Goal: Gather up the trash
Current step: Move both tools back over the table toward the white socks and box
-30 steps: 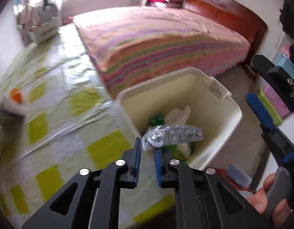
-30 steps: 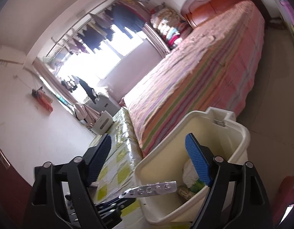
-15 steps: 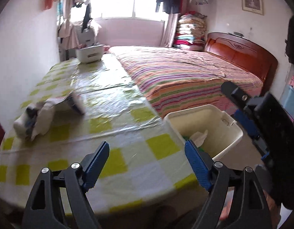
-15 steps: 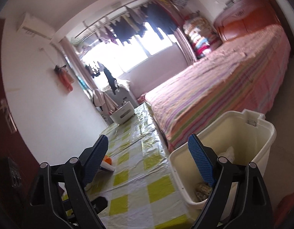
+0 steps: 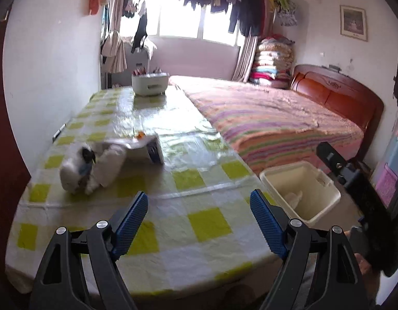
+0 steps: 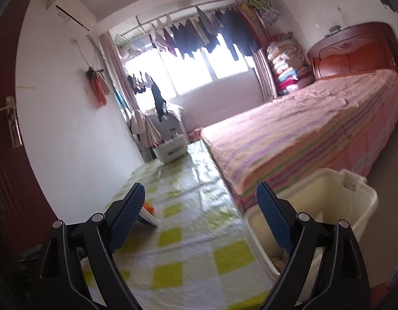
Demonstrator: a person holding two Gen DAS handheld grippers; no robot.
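My left tool (image 5: 199, 215) is spread wide and empty above the near end of the table (image 5: 206, 222) with its yellow-checked cloth, and my right tool (image 6: 200, 214) is likewise wide apart with nothing between its blue pads. On the table's left side lies a crumpled white wad of trash (image 5: 91, 165), touching a flattened white carton (image 5: 147, 148) with a small orange scrap (image 5: 140, 135) at its far edge. The cream trash bin (image 5: 325, 188) stands on the floor just beside the table's right edge, near the striped bed (image 5: 276, 118), with white crumpled paper (image 5: 293, 197) inside.
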